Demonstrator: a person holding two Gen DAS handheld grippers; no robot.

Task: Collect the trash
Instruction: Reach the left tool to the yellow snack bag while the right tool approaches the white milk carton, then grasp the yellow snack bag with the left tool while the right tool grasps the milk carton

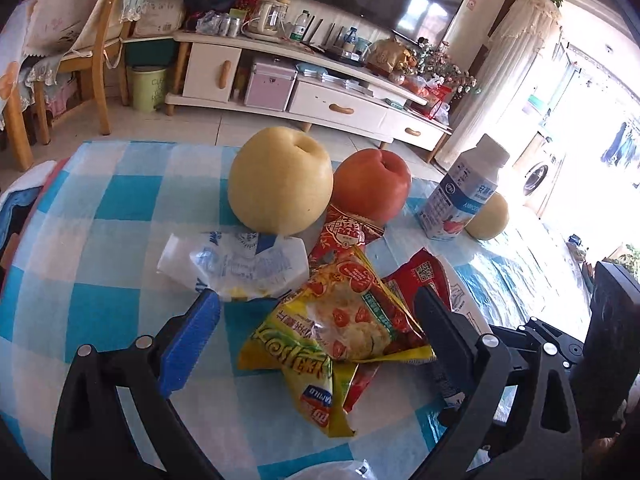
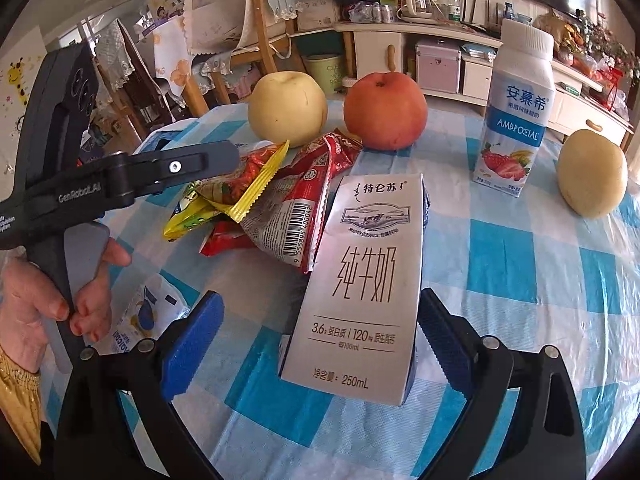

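Note:
My left gripper (image 1: pixel 318 296) is open low over the checked table (image 1: pixel 100 240), its jaws either side of a crumpled yellow snack wrapper (image 1: pixel 328 328). Red wrappers (image 1: pixel 424 276) lie under and behind it, and a white and blue plastic wrapper (image 1: pixel 236 264) sits by the left fingertip. My right gripper (image 2: pixel 320 296) is open around a silver 250 mL milk carton (image 2: pixel 360 292); the right pad (image 2: pixel 444 332) is at its edge, the left pad (image 2: pixel 192 336) apart. The right wrist view also shows the left gripper's finger (image 2: pixel 192 164) over the wrapper pile (image 2: pixel 256 200), held by a hand (image 2: pixel 40 300).
A large pear (image 1: pixel 280 180), an apple (image 1: pixel 372 184), a yogurt bottle (image 2: pixel 516 112) and a smaller pear (image 2: pixel 592 172) stand behind the trash. Another white and blue bag (image 2: pixel 148 312) lies near the table's front left. A green bin (image 1: pixel 148 88) stands on the floor by the chair.

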